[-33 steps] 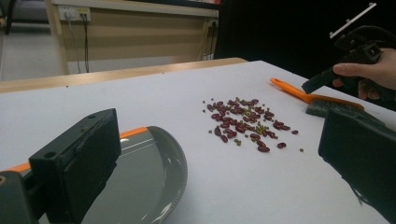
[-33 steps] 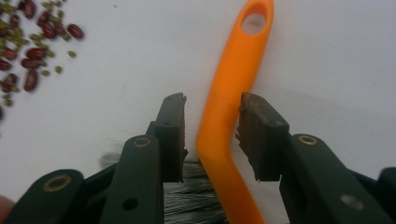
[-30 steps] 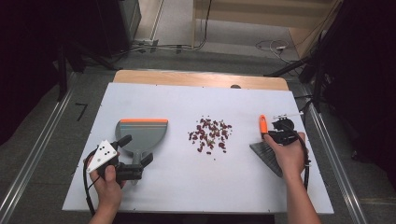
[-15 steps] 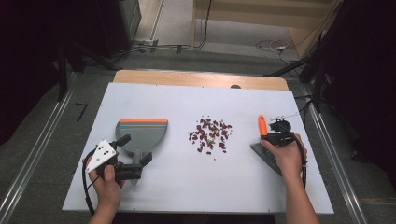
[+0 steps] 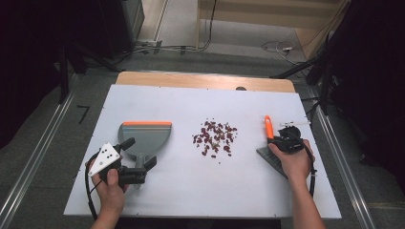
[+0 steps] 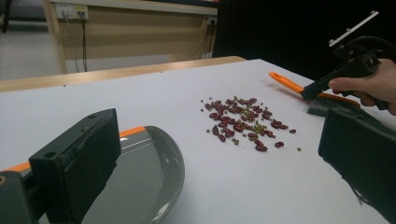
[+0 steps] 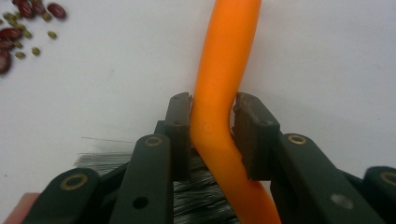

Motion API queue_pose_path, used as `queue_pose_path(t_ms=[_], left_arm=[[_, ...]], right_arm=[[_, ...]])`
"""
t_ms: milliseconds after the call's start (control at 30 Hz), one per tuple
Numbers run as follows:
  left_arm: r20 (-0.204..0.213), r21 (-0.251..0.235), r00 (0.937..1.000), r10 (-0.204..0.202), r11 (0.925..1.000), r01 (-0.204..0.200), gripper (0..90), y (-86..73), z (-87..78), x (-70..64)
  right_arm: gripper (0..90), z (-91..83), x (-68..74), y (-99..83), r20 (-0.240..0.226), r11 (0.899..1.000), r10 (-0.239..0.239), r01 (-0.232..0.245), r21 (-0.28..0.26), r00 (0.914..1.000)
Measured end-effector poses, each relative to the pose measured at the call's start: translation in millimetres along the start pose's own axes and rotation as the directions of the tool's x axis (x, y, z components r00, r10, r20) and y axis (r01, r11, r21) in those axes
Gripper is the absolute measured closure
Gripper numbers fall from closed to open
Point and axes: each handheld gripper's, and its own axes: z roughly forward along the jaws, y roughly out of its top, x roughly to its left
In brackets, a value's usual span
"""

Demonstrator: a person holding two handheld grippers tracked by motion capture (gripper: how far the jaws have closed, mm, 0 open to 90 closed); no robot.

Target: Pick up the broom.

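Shifted slightly nearer since a second ago: right gripper (image 5: 278, 141), clamped on the orange brush handle (image 7: 223, 93), bristles (image 7: 187, 186) seen beneath in its own view. Right of the bean pile (image 5: 215, 138), wrist bent inward. Left gripper (image 5: 138, 174) spread wide around the dustpan (image 5: 145, 136) handle, left of the beans.

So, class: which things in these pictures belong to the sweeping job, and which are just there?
In the job:
- brush, gripped by the right tongs
- dustpan, handle between the open left tongs
- scattered beans

Just there:
- white table
- wooden board at its far edge
- floor cables
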Motion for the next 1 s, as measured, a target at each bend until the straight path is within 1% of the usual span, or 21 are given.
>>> queue_pose_path(t_ms=[33, 67, 167, 267, 333, 400, 433, 500, 567, 600, 633, 667, 733, 767, 800, 900, 1000], left_arm=[[-0.002, 0.0, 1.0, -0.001, 1.0, 0.001, 0.0, 0.1, -0.4, 0.0], [-0.002, -0.002, 1.0, 0.0, 1.0, 0.0, 0.0, 0.3, -0.7, 0.1], [-0.004, -0.005, 1.0, -0.002, 1.0, 0.002, 0.0, 1.0, -1.6, 0.1], [-0.007, -0.011, 1.0, -0.002, 0.9999, 0.002, 0.0, 1.9, -2.3, -0.2], [-0.006, -0.011, 1.0, -0.003, 0.9999, 0.003, 0.0, 1.9, -2.0, -0.4], [-0.001, -0.011, 1.0, 0.0, 0.9999, -0.001, 0.0, 2.4, -1.0, -2.1], [0.001, -0.01, 1.0, 0.002, 0.9999, -0.002, 0.0, 2.6, -0.8, -2.6], [0.005, -0.011, 1.0, 0.002, 0.9999, -0.002, 0.0, 2.8, -0.3, -3.7], [0.01, -0.01, 0.9999, 0.005, 0.9999, -0.004, 0.0, 3.0, 0.3, -4.4], [0.013, -0.011, 0.9999, 0.004, 0.9999, -0.004, 0.0, 3.2, 0.5, -4.7], [0.015, -0.013, 0.9999, 0.003, 0.9999, -0.003, 0.0, 3.4, 0.5, -5.0], [0.015, -0.013, 0.9999, 0.005, 0.9999, -0.005, 0.0, 3.6, 0.4, -5.3], [0.019, -0.015, 0.9998, 0.006, 0.9999, -0.006, 0.0, 4.1, 0.3, -5.7], [0.021, -0.016, 0.9998, 0.007, 0.9998, -0.007, 0.0, 4.3, 0.3, -6.0], [0.023, -0.019, 0.9997, 0.003, 0.9998, -0.003, 0.0, 4.4, 0.4, -6.5], [0.024, -0.017, 0.9997, 0.009, 0.9998, -0.009, 0.0, 5.1, 0.7, -8.0], [0.027, -0.015, 0.9994, 0.02, 0.9997, -0.019, 0.0, 5.9, 0.9, -10.0]], right_arm=[[66.9, -2.1, -0.8, -1.1, -0.008, 1.0, -0.004, 0.004, -0.017, 1.0], [67.0, -4.6, -0.9, -2.5, -0.016, 0.999, 0.004, -0.004, -0.039, 0.9999], [67.9, -13.4, -1.4, -6.6, -0.018, 0.995, 0.0, -0.002, -0.104, 0.9998], [68.0, -23.4, -3.4, -12.2, -0.036, 0.984, 0.023, -0.029, -0.178, 0.9991], [68.1, -26.4, -4.2, -15.6, -0.026, 0.981, 0.026, -0.03, -0.194, 0.9993], [68.1, -30.1, -5.5, -18.9, -0.042, 0.972, 0.028, -0.037, -0.232, 0.9987], [68.1, -32.1, -5.6, -19.9, -0.042, 0.969, 0.033, -0.042, -0.243, 0.9986], [68.2, -36.0, -6.0, -22.5, -0.054, 0.958, 0.034, -0.048, -0.284, 0.998], [68.2, -39.4, -5.6, -24.9, -0.046, 0.947, 0.04, -0.053, -0.316, 0.9981], [68.2, -40.5, -5.9, -26.2, -0.054, 0.941, 0.041, -0.056, -0.335, 0.9977], [68.3, -42.7, -6.3, -28.0, -0.058, 0.931, 0.046, -0.064, -0.36, 0.9973], [68.3, -44.5, -6.8, -28.9, -0.056, 0.925, 0.049, -0.067, -0.375, 0.9972], [68.6, -49.0, -7.7, -30.6, -0.066, 0.909, 0.055, -0.077, -0.41, 0.9963], [68.6, -51.3, -7.9, -30.7, -0.061, 0.904, 0.062, -0.082, -0.42, 0.9962], [68.7, -53.4, -8.0, -30.4, -0.066, 0.9, 0.065, -0.087, -0.427, 0.9957], [68.9, -60.0, -5.5, -30.5, -0.06, 0.884, 0.068, -0.088, -0.46, 0.9959], [69.1, -66.3, -3.0, -29.9, -0.073, 0.864, 0.066, -0.094, -0.495, 0.9952]])
